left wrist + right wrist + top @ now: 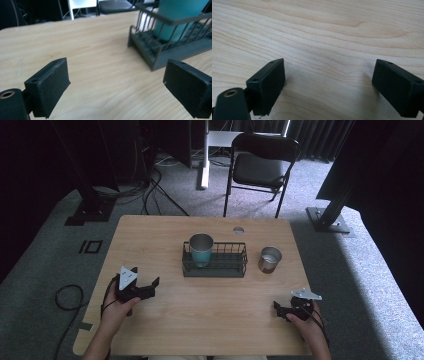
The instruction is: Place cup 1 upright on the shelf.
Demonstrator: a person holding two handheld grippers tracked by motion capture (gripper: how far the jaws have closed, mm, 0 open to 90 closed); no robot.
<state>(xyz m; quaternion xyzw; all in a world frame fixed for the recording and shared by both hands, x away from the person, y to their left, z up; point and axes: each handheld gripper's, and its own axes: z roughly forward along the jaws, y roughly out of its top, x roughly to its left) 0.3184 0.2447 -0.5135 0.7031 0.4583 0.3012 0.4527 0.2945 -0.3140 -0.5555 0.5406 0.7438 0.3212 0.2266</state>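
While both hands rest low on the table [165, 320]:
Left gripper [150, 286]: jaws spread, empty, aimed toward the rack [215, 270] holding the teal cup [201, 251].
Right gripper [280, 310]: jaws apart, nothing held, well short of the steel cup [270, 259].

Black folding chair [261, 164], white desk leg [204, 155], floor cables [155, 195], grey carpet [370, 270]

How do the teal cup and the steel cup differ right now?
The teal cup stands inside the black wire rack, at its left end; the steel cup stands on the bare table, just right of the rack. The teal cup has a teal body under a metal rim and looks taller; the steel cup is bare metal and shorter. Both are upright, open-topped and untouched by either gripper.
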